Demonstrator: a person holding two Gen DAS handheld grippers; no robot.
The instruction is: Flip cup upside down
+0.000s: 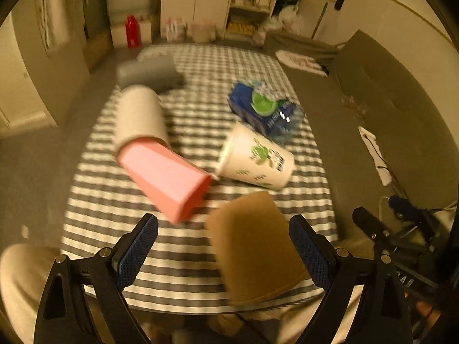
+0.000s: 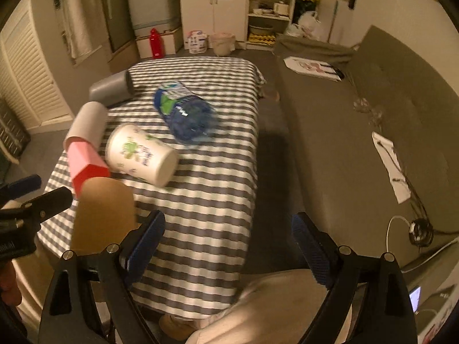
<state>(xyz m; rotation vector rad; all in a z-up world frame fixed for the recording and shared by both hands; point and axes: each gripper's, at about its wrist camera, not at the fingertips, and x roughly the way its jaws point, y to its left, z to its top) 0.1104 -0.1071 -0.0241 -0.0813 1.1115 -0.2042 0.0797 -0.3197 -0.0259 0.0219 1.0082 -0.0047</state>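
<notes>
A brown paper cup [image 1: 255, 246] stands upside down at the near edge of the striped table [image 1: 200, 109], between the fingers of my open left gripper [image 1: 223, 243], nearer the right finger; contact is unclear. It also shows in the right wrist view [image 2: 103, 215]. A white printed cup [image 1: 255, 157] lies on its side mid-table, also in the right wrist view [image 2: 140, 154]. A pink cup [image 1: 166, 180] and a grey-white cup [image 1: 140, 114] lie on their sides to the left. My right gripper [image 2: 226, 246] is open and empty over the table's right edge.
A blue crumpled bag [image 1: 264, 106] with a green patch lies behind the white cup. A grey cup [image 1: 149, 71] lies at the far left. A grey sofa [image 2: 358, 114] runs along the right. Cables [image 2: 413, 200] lie on the sofa. My left gripper's tip [image 2: 37, 200] shows at left.
</notes>
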